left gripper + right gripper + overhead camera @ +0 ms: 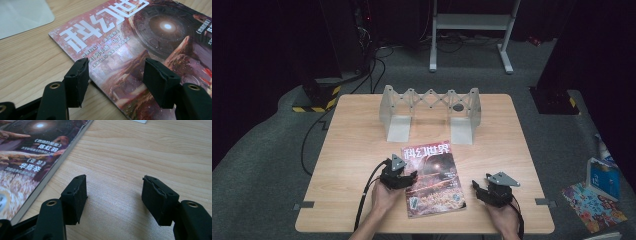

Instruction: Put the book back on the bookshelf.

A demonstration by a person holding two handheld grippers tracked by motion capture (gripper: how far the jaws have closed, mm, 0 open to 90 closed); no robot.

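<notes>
One magazine (433,180) lies flat in the lower middle of the frame on the wooden table (357,150), its reddish cover headed by the large white characters 科幻世界. The left gripper (411,177) sits at the magazine's left edge, jaws spread wide over the cover's border and clamping nothing. The right gripper (476,188), just right of the magazine, is likewise parted above bare wood, empty. One grey folding rack (430,112) stands in the upper middle.
</notes>
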